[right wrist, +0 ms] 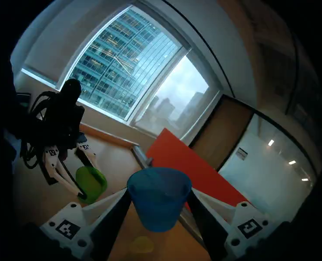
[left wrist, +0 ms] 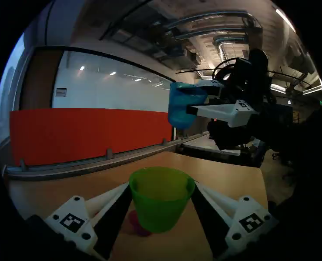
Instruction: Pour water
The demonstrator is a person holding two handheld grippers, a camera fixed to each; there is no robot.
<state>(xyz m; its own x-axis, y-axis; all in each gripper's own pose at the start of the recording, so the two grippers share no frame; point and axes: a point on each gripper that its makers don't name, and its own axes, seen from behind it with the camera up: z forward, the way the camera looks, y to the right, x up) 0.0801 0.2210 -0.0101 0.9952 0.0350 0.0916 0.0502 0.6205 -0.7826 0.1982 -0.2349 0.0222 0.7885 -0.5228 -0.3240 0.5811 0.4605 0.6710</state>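
Blue cup (right wrist: 159, 198) sat at the lower centre of the right gripper view, clamped at mid-wall between both fingers of the right gripper (right wrist: 159, 191), with its rim clear above them. In the left gripper view it hung in the upper middle of the frame, above and beyond the green cup (left wrist: 161, 200). The left gripper (left wrist: 162, 191) was closed on the green cup's sides, low in the frame over the counter (left wrist: 230, 174). Both cups looked like thin, smooth plastic: probably light, slightly springy and slippery, so a hard squeeze might buckle the wall. A hold across the middle, below the rim, seemed soundest. Whether the blue cup held water could not be told.
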